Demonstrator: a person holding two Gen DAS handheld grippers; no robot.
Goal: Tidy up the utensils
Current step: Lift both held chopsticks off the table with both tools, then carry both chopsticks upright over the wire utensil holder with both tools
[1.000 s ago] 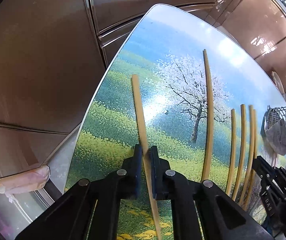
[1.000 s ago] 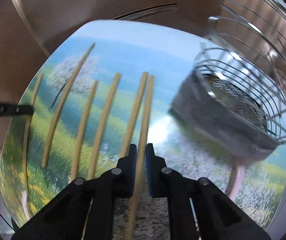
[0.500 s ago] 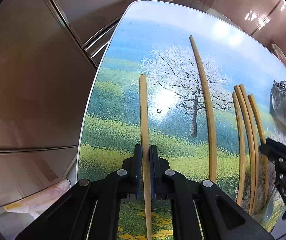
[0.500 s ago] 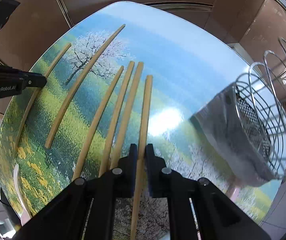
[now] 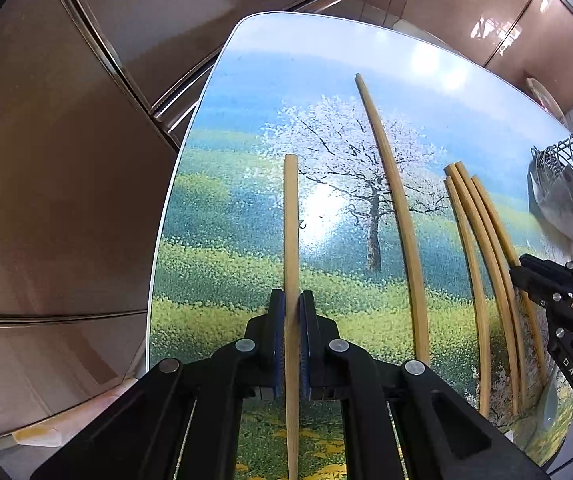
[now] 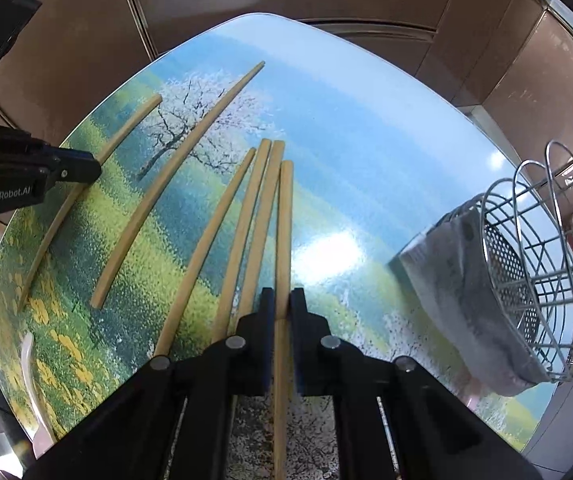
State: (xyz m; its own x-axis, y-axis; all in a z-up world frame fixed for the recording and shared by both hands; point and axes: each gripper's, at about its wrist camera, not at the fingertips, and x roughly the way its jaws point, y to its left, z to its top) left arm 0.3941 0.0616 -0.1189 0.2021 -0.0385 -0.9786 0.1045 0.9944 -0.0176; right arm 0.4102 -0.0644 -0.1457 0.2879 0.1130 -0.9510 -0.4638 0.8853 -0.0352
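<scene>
Chopsticks of pale bamboo lie in a row on a glossy counter (image 5: 246,92) printed with a blossoming tree and yellow meadow. Left claw (image 5: 291,300), clenched, grasps the leftmost bamboo chopstick (image 5: 291,216) between its blue-lined pads. Right claw (image 6: 281,300), likewise clenched, grasps the rightmost bamboo chopstick (image 6: 285,220), which lies just beside a fan of three further sticks (image 6: 242,220). One longer chopstick (image 5: 394,200) rests apart, between the two held ones. At the counter's right edge stands a silver wire dish rack (image 6: 542,240) with a grey cloth (image 6: 454,276) draped on it.
</scene>
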